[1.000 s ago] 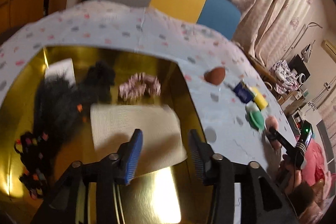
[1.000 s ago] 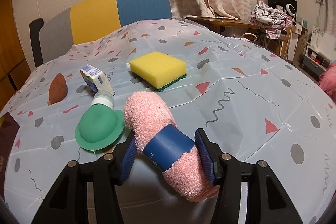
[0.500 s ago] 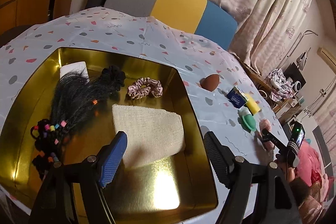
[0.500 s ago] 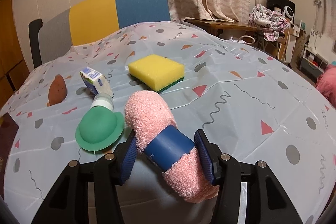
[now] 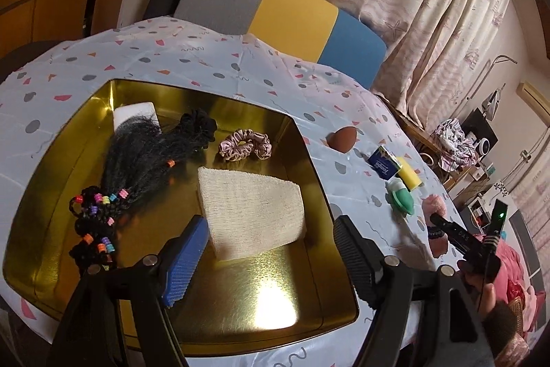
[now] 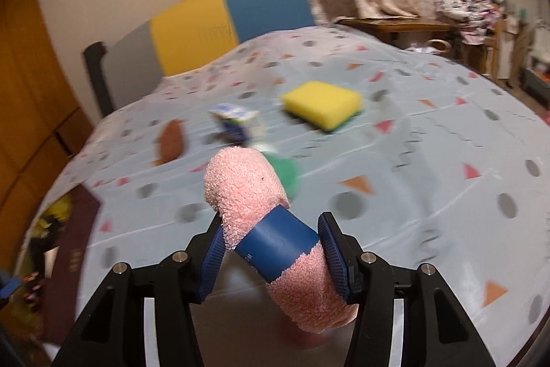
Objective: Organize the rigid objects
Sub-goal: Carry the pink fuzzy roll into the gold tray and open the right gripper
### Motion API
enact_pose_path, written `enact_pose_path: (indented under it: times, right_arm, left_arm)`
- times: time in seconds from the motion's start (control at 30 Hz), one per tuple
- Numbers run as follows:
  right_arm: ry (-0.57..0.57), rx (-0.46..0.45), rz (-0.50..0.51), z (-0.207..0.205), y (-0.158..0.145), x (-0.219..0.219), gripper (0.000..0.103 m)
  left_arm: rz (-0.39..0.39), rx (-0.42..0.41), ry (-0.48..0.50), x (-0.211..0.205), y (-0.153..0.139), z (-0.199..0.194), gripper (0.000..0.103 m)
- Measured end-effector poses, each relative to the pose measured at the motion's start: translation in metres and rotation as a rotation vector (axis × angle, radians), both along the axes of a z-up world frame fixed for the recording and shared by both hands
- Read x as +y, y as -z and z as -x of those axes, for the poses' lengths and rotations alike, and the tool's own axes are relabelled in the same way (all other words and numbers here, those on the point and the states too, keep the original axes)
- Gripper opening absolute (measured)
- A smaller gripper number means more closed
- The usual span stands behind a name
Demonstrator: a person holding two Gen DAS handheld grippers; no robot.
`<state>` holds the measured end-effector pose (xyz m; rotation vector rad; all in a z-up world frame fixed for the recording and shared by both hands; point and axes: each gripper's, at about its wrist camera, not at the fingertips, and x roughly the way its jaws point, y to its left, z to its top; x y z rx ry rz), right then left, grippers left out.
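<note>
My right gripper [image 6: 271, 229] is shut on a pink rolled towel [image 6: 240, 188] with a blue band, held above the patterned tablecloth. The left wrist view shows this towel [image 5: 433, 205] at the table's right end. My left gripper [image 5: 268, 229] hangs open over the gold tray [image 5: 311, 160], holding nothing. A folded cream cloth [image 5: 254, 212] lies in the tray just beyond its fingertips. On the cloth-covered table sit a yellow sponge [image 6: 323, 104], a blue-and-white carton [image 6: 237, 122], a brown egg-shaped sponge [image 6: 171, 140] and a green hat-shaped object [image 6: 290, 172], partly behind the towel.
The tray also holds a black braided hairpiece with coloured beads [image 5: 137, 157], a pink scrunchie [image 5: 244, 145] and a white block [image 5: 134, 112]. A grey, yellow and blue chair back [image 5: 292, 12] stands behind the table. Curtains and cluttered furniture are on the right.
My left gripper's jaws opened wide and it drew back from the cream cloth. The right gripper lifted the pink towel off the table and its view swung, blurring the table.
</note>
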<state>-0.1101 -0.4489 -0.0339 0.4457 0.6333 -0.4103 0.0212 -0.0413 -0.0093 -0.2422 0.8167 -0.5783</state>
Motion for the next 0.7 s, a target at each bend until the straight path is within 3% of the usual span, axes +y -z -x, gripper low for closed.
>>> enact_pose_path:
  times: [0.43,0.7]
  right_arm:
    - [-0.464,-0.078,-0.068,-0.053,-0.046,0.166,0.054]
    - [-0.711,0.012,-0.064,-0.090,-0.035,0.272,0.054]
  left_arm:
    - [-0.008,-0.029,-0.119,0.046,-0.007,0.004,0.076]
    - [0.023,-0.057,-0.267,0.098,-0.017,0.005,0.076]
